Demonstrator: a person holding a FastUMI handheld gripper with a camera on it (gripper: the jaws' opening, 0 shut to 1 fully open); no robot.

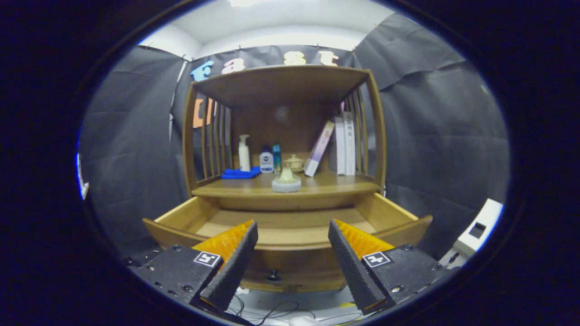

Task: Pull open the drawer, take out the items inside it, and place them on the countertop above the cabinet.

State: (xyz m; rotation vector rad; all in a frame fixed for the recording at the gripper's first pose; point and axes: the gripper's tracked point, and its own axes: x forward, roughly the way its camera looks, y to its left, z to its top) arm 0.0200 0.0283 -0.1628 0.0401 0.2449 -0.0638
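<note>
My tongs (292, 253) hang spread and hold nothing, just before the pulled-out wooden drawer (290, 233), whose visible floor looks bare. On the surface (335, 183) above, near its front edge, sits a pale round ceramic lidded piece (286, 181); likely fragile and slippery, best pinched at its narrow top.

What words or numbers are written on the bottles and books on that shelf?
Small bottle: a label, too small to read.
White books: writing down a spine, too blurred to read.
Leaning book: nothing readable.
The gripper, open before the pulled-out drawer, carries square markers, no words.
</note>
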